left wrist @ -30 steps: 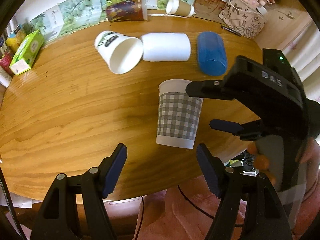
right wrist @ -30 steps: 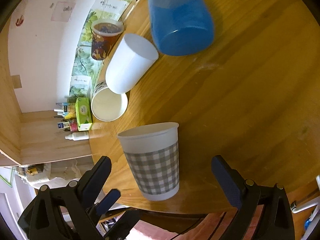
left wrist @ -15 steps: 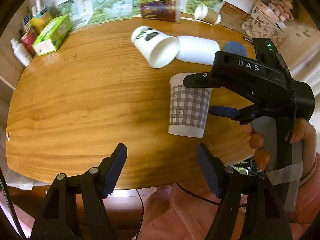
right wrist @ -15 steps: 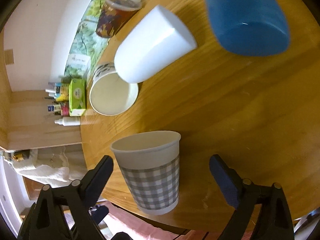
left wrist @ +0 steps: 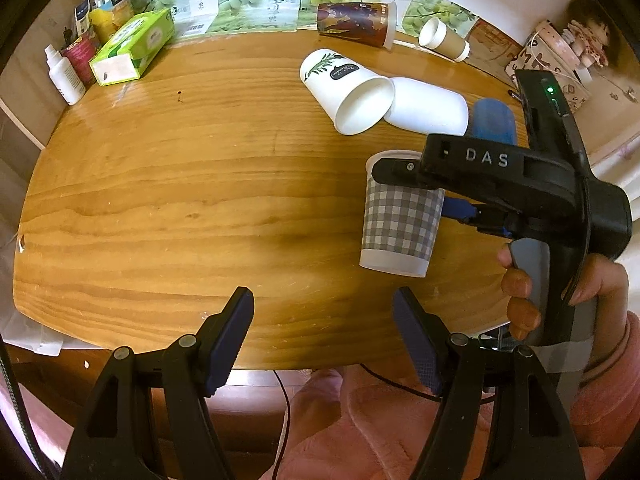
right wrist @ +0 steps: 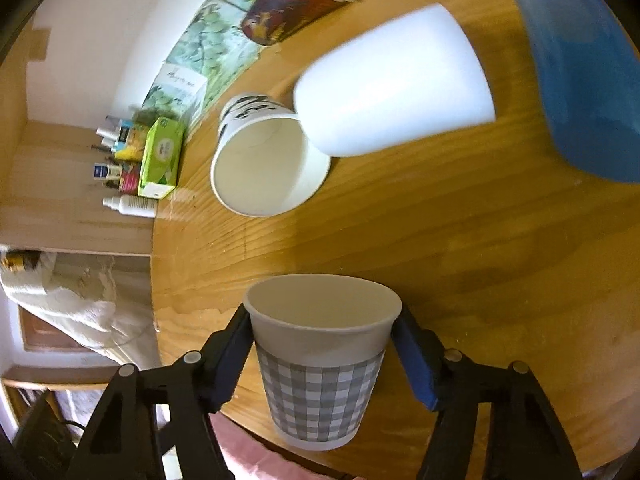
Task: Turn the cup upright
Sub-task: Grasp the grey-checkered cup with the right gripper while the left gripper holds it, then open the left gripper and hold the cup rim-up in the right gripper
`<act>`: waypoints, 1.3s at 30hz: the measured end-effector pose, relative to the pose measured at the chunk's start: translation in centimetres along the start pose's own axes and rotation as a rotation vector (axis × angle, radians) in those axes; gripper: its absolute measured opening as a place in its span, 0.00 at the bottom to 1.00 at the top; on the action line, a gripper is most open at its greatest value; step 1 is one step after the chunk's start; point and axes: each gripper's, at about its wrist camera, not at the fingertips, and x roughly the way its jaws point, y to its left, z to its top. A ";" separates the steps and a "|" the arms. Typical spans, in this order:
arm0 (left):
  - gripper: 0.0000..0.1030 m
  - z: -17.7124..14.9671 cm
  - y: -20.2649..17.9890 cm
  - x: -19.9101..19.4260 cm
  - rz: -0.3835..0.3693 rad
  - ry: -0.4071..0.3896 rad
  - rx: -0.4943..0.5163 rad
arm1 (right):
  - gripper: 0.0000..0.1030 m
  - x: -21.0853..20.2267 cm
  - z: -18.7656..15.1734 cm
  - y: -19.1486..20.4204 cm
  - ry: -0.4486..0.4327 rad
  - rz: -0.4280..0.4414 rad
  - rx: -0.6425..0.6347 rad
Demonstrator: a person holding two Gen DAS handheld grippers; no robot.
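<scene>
The wooden counter [left wrist: 168, 184] carried several cups lying on their sides. The right gripper [right wrist: 322, 342] clasped the checked cup [right wrist: 318, 388] near its rim, mouth up, close to the counter's near edge; whether its base touched the wood was hard to tell. The left gripper [left wrist: 323, 332] hung spread and empty over the near edge.

Warm, even indoor light fills both views. The wooden table [left wrist: 168, 184] shows a soft sheen beyond the left fingers [left wrist: 236, 332] and a darker shadow patch just ahead of them. Fisheye bending curves the table's rim, and black vignetting rings each frame. In the right wrist view the white cup [right wrist: 392, 80] and blue case [right wrist: 580, 76], far beyond the fingers, are smeared with blur.
</scene>
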 end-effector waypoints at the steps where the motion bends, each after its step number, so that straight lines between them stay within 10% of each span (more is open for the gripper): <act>1: 0.73 0.0 -0.1 0.0 -0.002 0.001 0.000 | 0.66 -0.1 -0.1 0.2 -0.010 -0.015 -0.016; 10: 0.73 -0.2 -0.7 0.1 -0.023 0.002 0.021 | 0.65 -2.2 -1.3 0.2 -0.129 -0.043 -0.098; 26: 0.73 -1.2 -1.9 -0.5 -0.053 -0.007 0.056 | 0.65 -7.6 -7.4 0.4 -0.589 -0.244 -0.443; 39: 0.73 -2.7 -1.6 -1.3 -0.047 -0.022 0.025 | 0.65 -6.2 -10.5 0.1 -0.684 -0.250 -0.569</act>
